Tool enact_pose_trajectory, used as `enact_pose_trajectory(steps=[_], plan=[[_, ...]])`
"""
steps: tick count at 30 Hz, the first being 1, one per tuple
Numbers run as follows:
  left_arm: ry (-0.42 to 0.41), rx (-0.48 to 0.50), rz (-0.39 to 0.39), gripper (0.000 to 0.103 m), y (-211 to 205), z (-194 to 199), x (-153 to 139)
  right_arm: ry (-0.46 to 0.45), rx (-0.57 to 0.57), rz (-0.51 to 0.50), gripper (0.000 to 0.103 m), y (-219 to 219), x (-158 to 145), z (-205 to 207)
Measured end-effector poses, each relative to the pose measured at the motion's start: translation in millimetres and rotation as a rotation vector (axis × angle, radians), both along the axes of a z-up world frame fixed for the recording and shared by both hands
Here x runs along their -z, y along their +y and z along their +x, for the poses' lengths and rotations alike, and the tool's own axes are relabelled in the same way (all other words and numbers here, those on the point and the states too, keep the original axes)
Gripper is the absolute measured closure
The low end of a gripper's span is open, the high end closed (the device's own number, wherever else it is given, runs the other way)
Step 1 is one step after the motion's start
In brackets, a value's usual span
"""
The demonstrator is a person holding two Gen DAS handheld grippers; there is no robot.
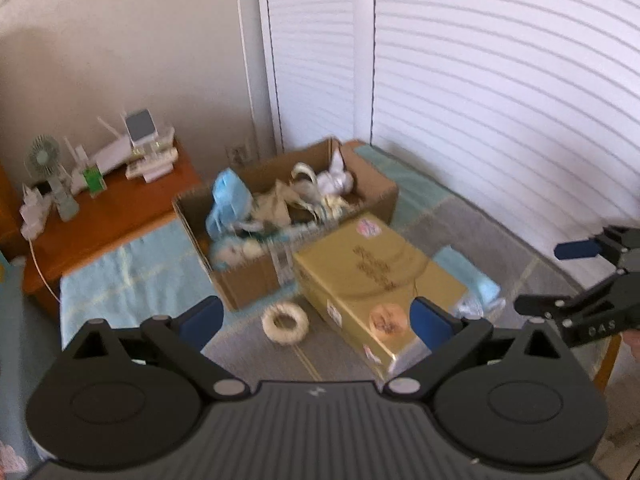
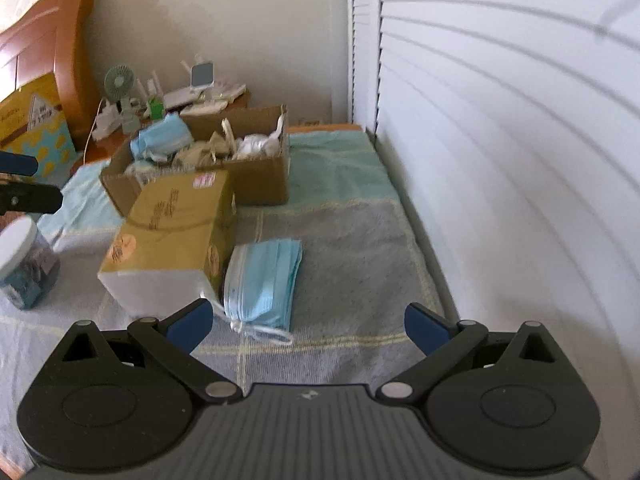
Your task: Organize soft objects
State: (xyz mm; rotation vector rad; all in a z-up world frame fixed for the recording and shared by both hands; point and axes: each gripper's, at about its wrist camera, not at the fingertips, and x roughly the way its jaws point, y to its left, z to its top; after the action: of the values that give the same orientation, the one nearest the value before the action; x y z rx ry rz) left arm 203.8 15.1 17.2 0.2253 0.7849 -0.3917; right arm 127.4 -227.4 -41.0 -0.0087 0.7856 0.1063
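Note:
An open cardboard box (image 1: 248,292) (image 2: 260,184) on the towel-covered surface holds soft items, among them blue masks, beige cloth and white fabric. A closed golden box (image 1: 360,276) (image 2: 172,232) lies in front of it. A white fluffy ring (image 1: 285,324) rests on the towel between the two boxes, below my left gripper (image 1: 316,320), which is open and empty. A stack of blue face masks (image 2: 260,280) (image 1: 476,288) lies right of the golden box, just ahead of my right gripper (image 2: 308,322) (image 1: 556,276), also open and empty. The left gripper (image 2: 24,182) shows at the right wrist view's left edge.
White louvered doors (image 2: 500,120) run along the right side. A wooden nightstand (image 1: 120,208) at the back left carries a small fan (image 1: 44,160) and white devices. A white-lidded jar (image 2: 24,260) stands at the left, with a wooden headboard (image 2: 52,52) and a yellow-blue box (image 2: 36,128) behind it.

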Motion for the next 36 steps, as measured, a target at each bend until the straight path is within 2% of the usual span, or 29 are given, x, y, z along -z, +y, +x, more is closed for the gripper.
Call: enact_pose_trajectory(steps=[8,23,30,36], plan=[[0.052,0.005,0.004,0.004,3,-3,29,0.064,0.010,-0.006,0.000,1,24,12],[0.091,0.016,0.004,0.004,3,-4,53,0.095,-0.040,-0.022,0.000,15,47,29],[0.108,0.006,0.015,0.004,4,3,60,0.066,-0.047,-0.080,0.000,21,54,33],[0.115,0.005,0.025,0.004,5,7,64,0.051,0.003,-0.099,0.000,12,55,37]])
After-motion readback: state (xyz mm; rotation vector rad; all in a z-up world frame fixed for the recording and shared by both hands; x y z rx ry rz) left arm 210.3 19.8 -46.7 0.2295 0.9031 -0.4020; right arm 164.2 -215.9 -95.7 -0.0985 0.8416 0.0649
